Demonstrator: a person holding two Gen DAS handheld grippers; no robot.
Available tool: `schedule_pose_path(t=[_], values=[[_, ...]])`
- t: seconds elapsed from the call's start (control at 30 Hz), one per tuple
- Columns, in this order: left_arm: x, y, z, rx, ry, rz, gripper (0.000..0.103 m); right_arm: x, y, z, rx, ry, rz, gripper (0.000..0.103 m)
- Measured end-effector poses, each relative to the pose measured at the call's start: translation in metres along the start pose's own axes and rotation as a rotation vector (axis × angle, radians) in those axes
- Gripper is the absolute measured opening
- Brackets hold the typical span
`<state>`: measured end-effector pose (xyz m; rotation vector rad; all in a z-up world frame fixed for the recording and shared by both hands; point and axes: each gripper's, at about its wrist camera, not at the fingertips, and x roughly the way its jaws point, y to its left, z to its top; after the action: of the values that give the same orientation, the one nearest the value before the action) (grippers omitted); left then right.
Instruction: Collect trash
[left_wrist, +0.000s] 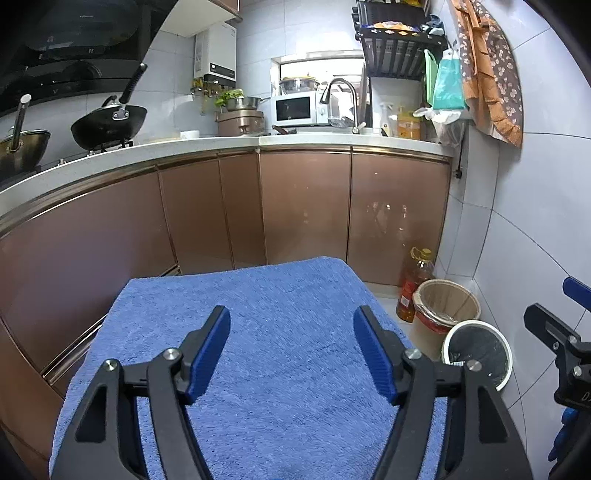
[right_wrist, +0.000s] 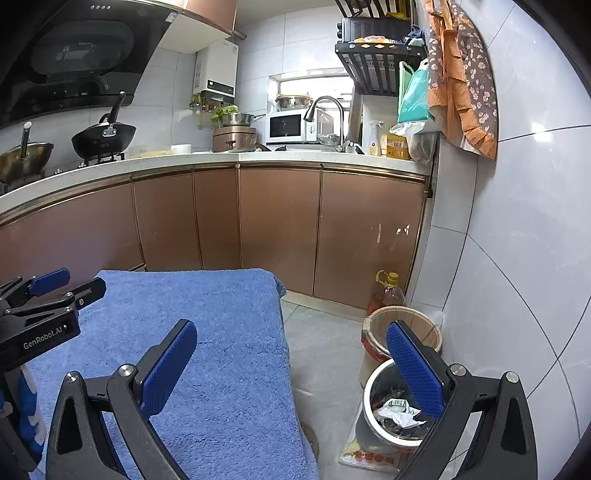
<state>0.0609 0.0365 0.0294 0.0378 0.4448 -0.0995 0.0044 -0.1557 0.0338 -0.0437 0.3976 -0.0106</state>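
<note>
Both grippers hang over the blue towel that covers the surface, and nothing is in either one. The left gripper has its jaws spread wide, only towel showing between the blue pads. The right gripper is just as wide open, its left pad over the towel's edge and its right pad out over the floor.

Trash, then: look to 4 o'clock in the right wrist view, where the white-rimmed bin stands on the floor just off the towel's right edge, with crumpled wrappers lying inside it. Behind that bin, at about 2 o'clock from it, stands a tan bin, and beyond that an oil bottle against the copper cabinet doors.

From the left wrist view the white-rimmed bin sits at 4 o'clock, and the right gripper shows at the frame's right edge, at 3 o'clock. The towel itself looks bare.
</note>
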Motion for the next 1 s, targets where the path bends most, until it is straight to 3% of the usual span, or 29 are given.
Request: schedule_pose_path(t=[0.63, 1.0], values=[[-0.020, -0.016, 0.014, 0.017, -0.086, 0.006, 0.078, -0.012, -0.007, -0.003, 0.034, -0.032, -0.036, 0.103], [-0.018, -0.032, 0.014, 0.046, -0.085, 0.005, 0.078, -0.011, -0.028, -0.010, 0.076, -0.020, -0.070, 0.103]])
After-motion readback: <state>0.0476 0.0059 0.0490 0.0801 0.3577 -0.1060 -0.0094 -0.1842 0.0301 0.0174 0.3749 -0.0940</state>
